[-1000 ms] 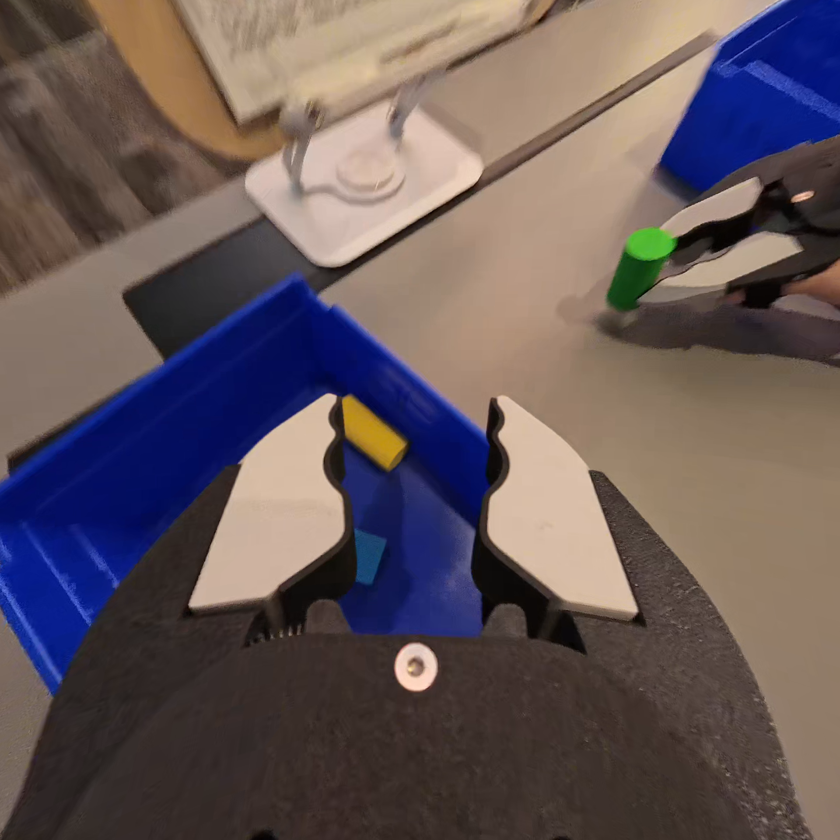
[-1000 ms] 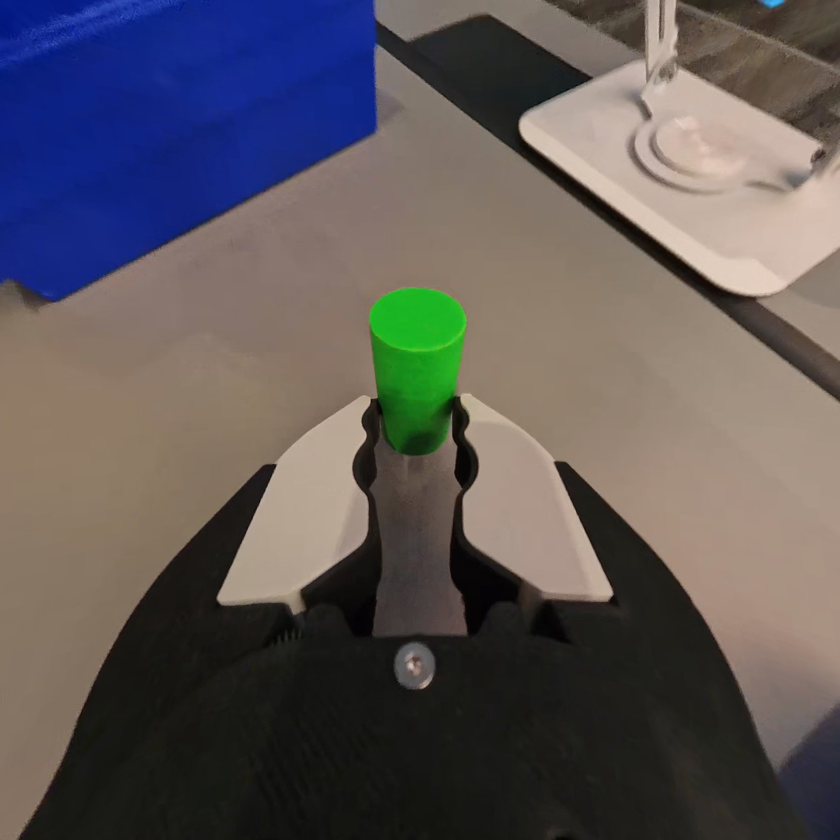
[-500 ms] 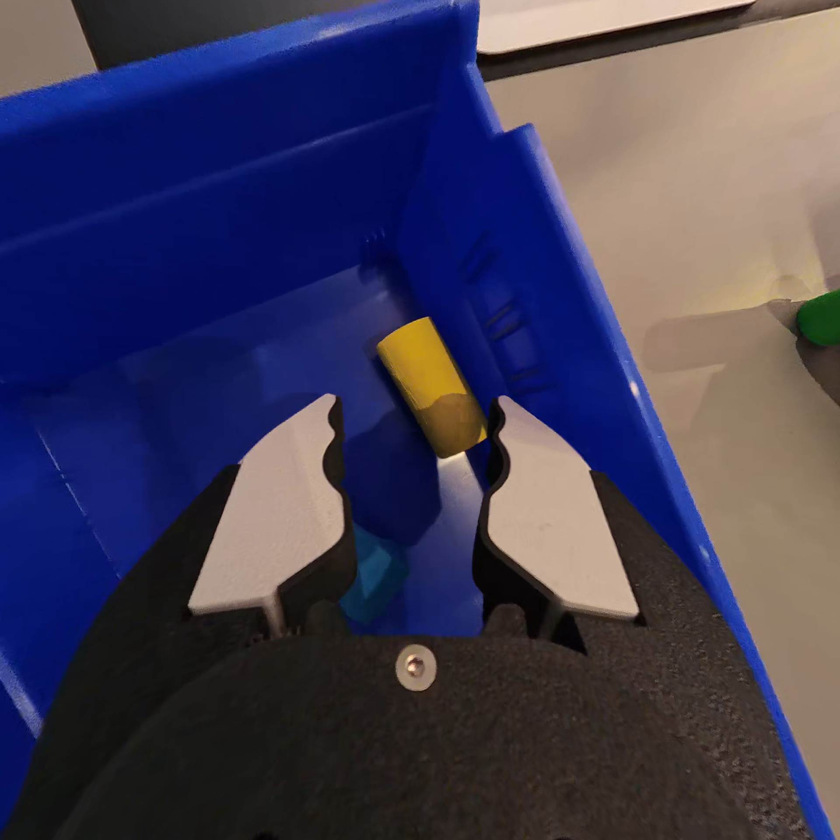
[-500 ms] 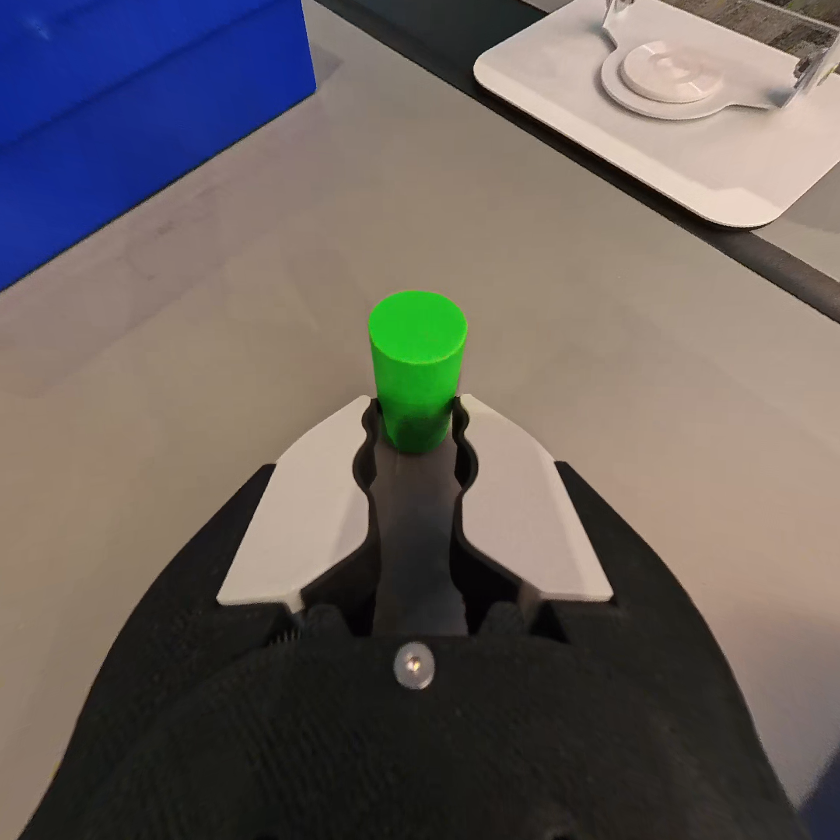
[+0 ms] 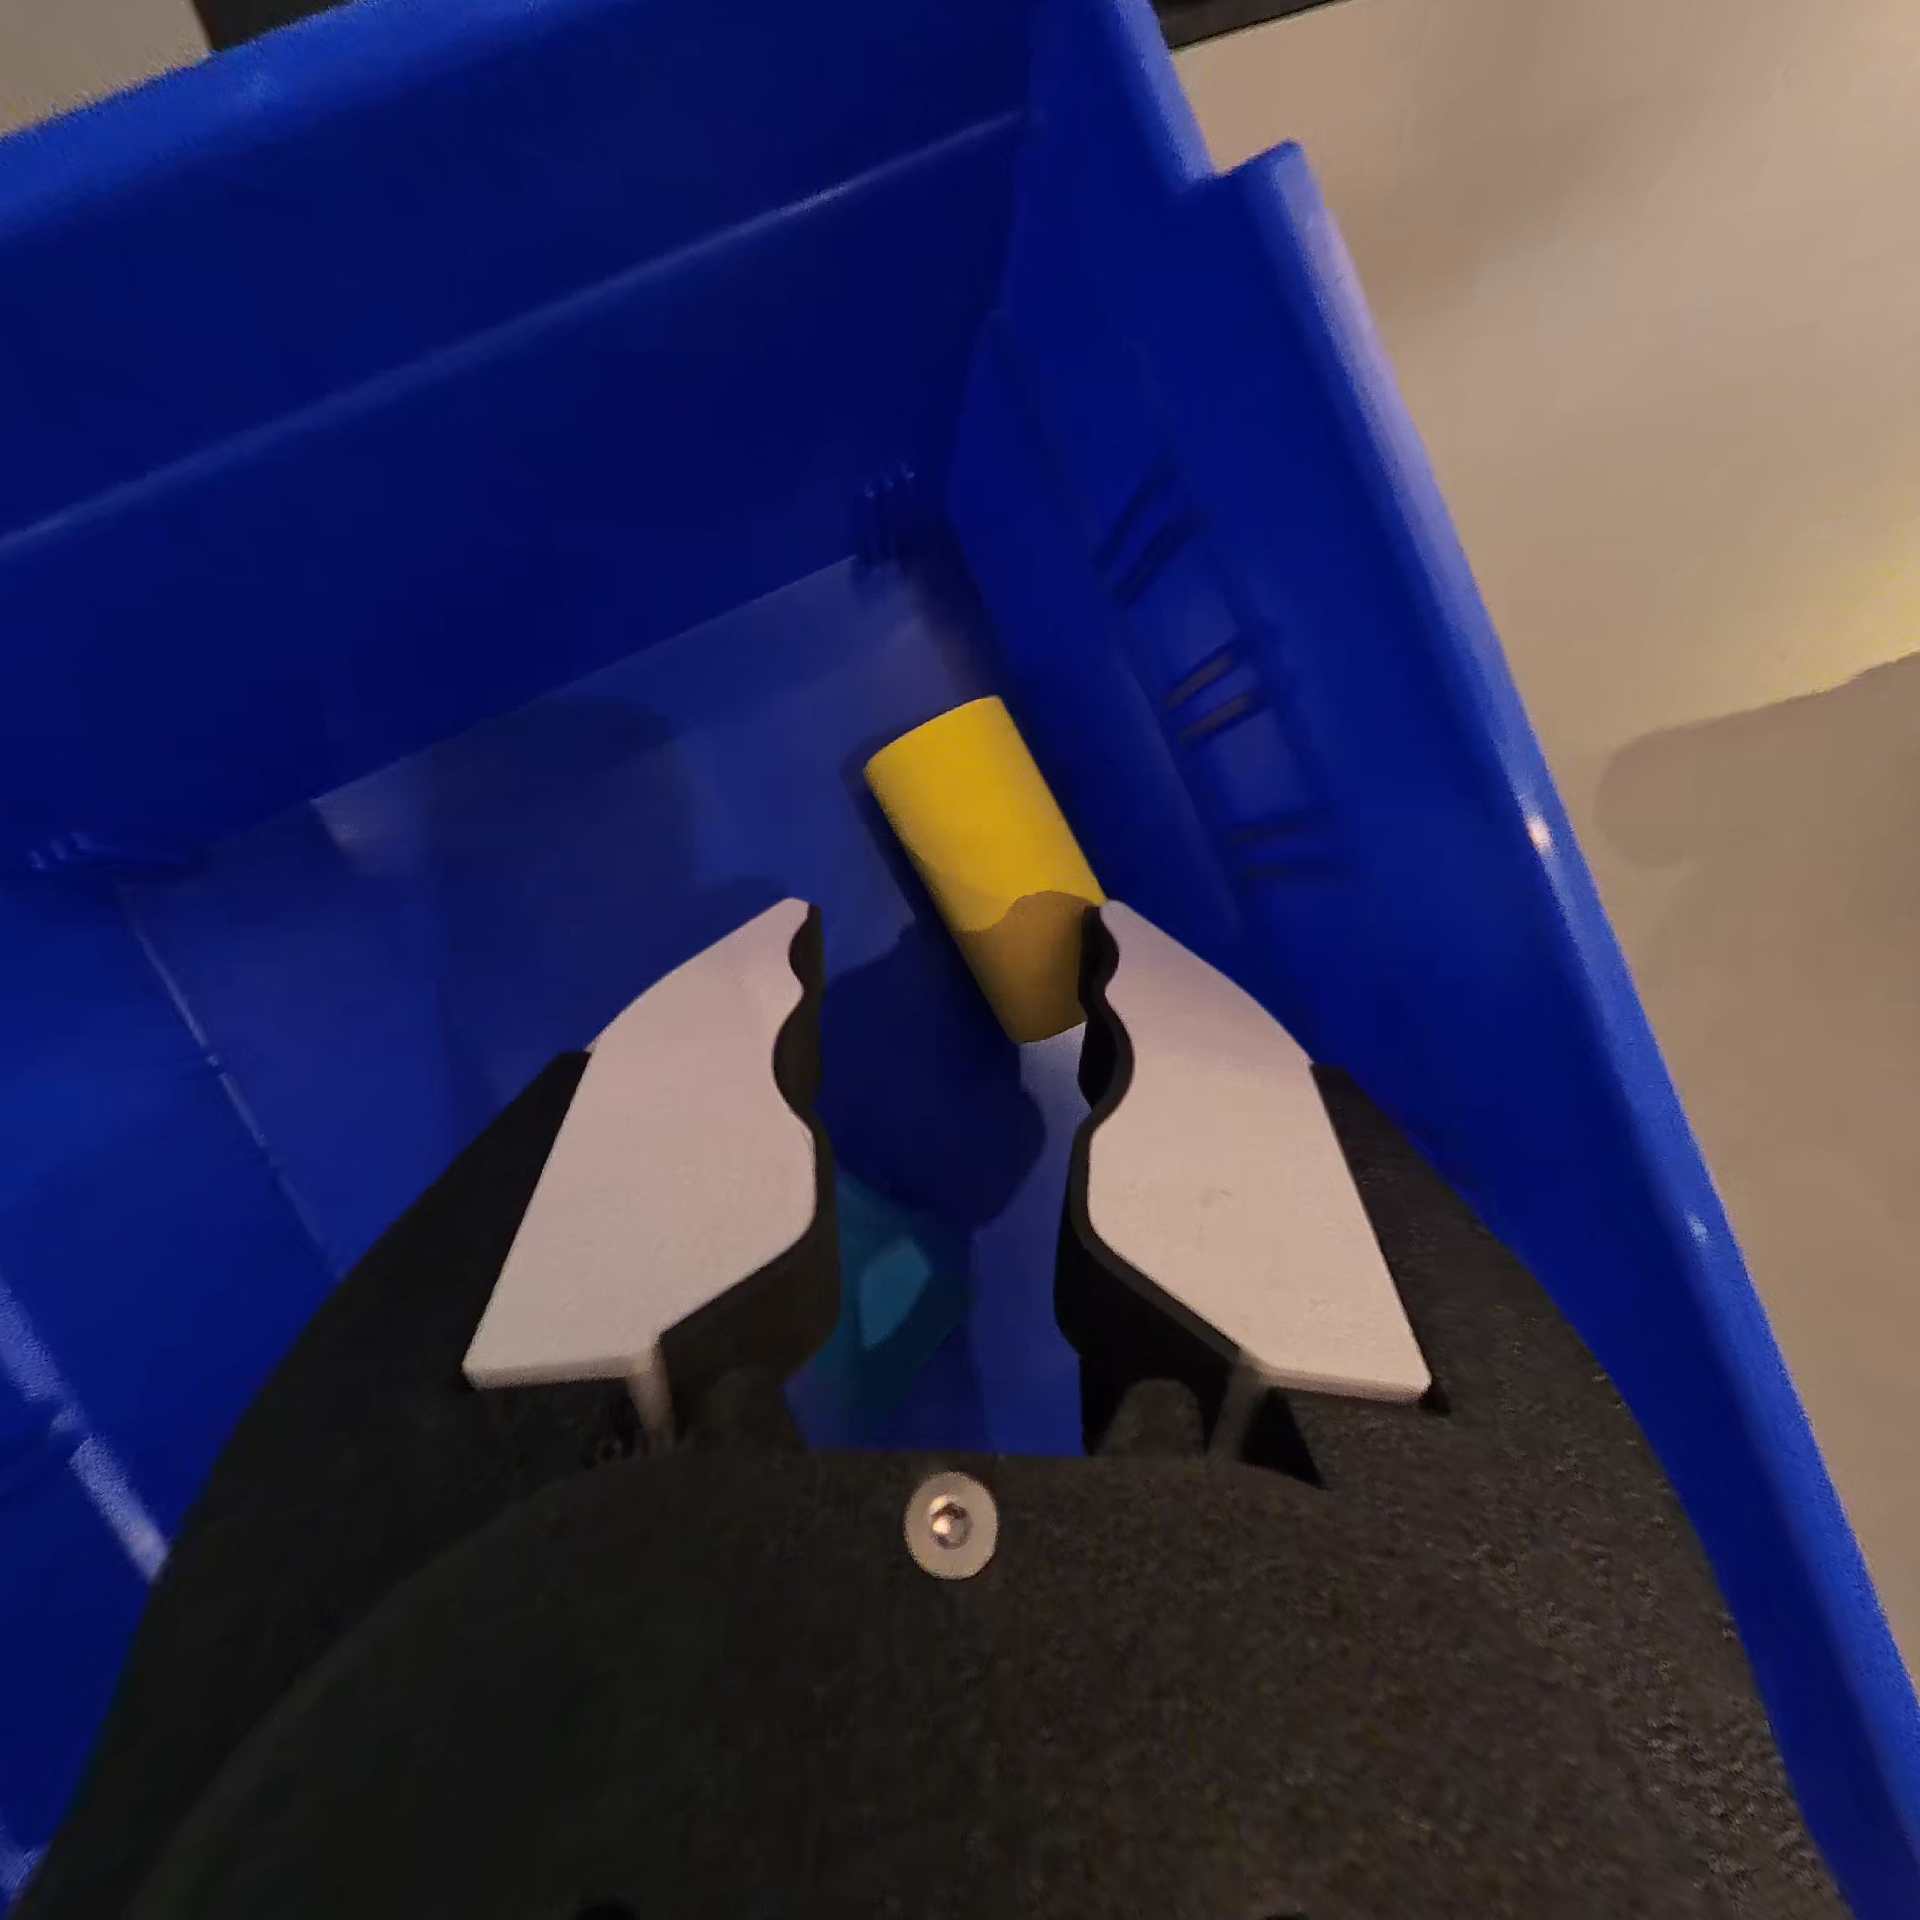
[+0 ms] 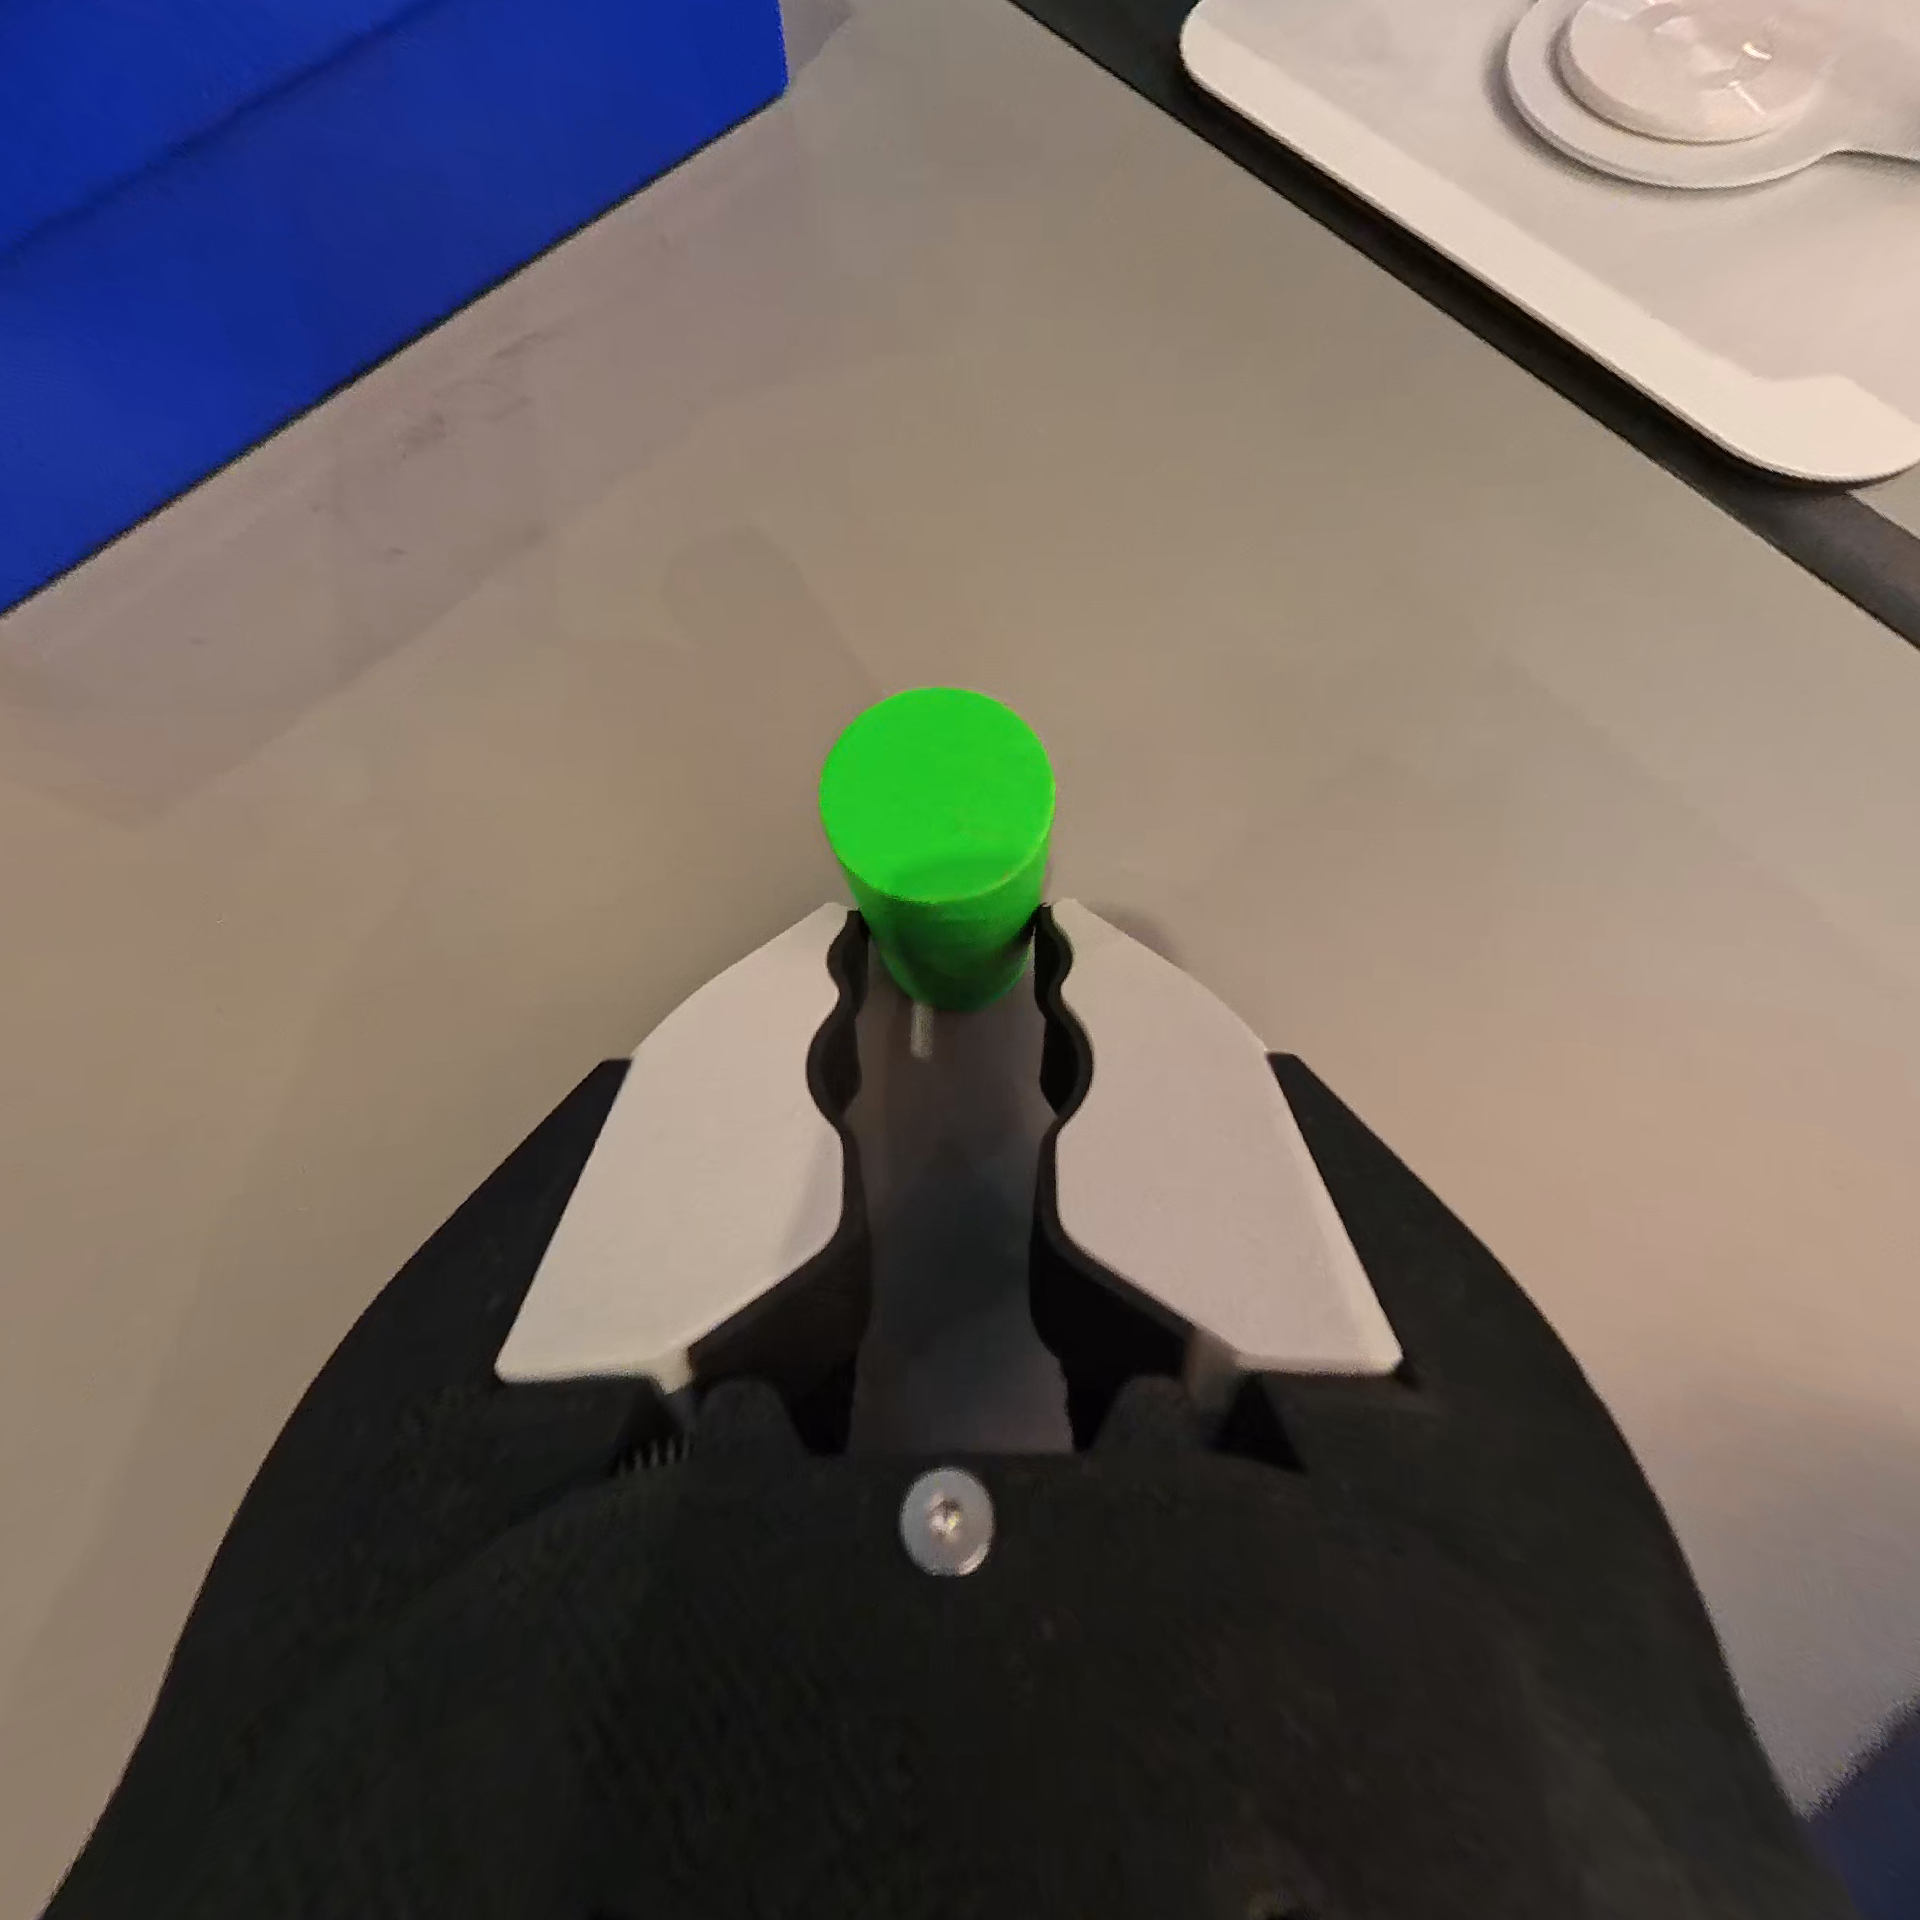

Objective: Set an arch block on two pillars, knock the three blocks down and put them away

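In the left wrist view my left gripper (image 5: pixel 948 925) is open and empty, held low inside a blue bin (image 5: pixel 499 540). A yellow cylinder (image 5: pixel 987 862) lies on the bin floor by the right wall, just beyond my right fingertip. A light blue block (image 5: pixel 883 1288) lies on the floor under the jaws, mostly hidden. In the right wrist view my right gripper (image 6: pixel 948 925) is shut on a green cylinder (image 6: pixel 935 831), held upright over the grey table (image 6: pixel 1351 675).
A blue bin (image 6: pixel 312 208) stands at the upper left of the right wrist view. A white stand base (image 6: pixel 1558 208) sits at the far right beside a dark strip (image 6: pixel 1766 540) along the table's back. Grey table (image 5: pixel 1610 416) shows right of the bin.
My left gripper has gone from above the bin down into it, closer to the yellow cylinder. My right gripper has carried the green cylinder forward, tilting more downward; bin and stand base have shifted up the frame.
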Available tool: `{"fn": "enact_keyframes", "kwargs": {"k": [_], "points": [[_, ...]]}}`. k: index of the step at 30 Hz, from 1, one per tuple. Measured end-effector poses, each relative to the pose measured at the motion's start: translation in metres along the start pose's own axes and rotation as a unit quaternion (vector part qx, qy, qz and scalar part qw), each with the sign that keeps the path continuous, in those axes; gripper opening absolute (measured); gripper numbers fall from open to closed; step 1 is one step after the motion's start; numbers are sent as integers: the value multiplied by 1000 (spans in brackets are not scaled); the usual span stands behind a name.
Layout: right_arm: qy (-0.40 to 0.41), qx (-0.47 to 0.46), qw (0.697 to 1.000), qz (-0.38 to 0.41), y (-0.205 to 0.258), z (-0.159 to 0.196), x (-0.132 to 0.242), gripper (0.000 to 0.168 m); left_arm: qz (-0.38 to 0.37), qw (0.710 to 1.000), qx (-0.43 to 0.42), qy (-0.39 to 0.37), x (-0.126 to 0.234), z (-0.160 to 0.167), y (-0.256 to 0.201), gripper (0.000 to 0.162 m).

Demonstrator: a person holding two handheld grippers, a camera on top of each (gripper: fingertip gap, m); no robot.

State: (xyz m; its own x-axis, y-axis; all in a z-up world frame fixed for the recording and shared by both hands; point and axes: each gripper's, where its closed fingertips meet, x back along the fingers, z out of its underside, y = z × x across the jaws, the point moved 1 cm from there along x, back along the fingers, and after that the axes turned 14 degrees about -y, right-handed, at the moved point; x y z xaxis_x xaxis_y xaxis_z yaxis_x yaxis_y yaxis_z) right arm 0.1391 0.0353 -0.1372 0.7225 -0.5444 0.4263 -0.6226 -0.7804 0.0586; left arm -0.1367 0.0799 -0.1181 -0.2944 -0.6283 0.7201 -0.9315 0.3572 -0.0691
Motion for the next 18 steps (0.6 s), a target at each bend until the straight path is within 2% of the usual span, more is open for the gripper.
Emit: {"fn": "enact_keyframes", "kwargs": {"k": [4, 8, 10, 11, 13, 15, 18], "points": [[7, 8, 1000, -12, 5, 0, -1, 32, -21, 1000, -3, 3, 5, 0, 7, 46], [12, 12, 1000, -1, 4, 0, -2, 35, 19, 999, 35, 12, -5, 3, -9, 57], [14, 20, 1000, 6, 3, 0, -2, 36, -3, 999, 25, 30, -10, 8, -4, 56], [14, 24, 1000, 9, 2, -1, -2, 37, -17, 999, 10, 35, -11, 10, -1, 63], [13, 32, 999, 12, 2, -2, -2, 37, -32, 998, -13, 57, -11, 16, 1, 58], [12, 36, 999, 17, 2, -3, -1, 39, -63, 994, -48, 79, -10, 21, 7, 39], [4, 38, 999, 21, 2, -8, 0, 45, -70, 992, -66, 87, -10, 23, 9, 35]]}}
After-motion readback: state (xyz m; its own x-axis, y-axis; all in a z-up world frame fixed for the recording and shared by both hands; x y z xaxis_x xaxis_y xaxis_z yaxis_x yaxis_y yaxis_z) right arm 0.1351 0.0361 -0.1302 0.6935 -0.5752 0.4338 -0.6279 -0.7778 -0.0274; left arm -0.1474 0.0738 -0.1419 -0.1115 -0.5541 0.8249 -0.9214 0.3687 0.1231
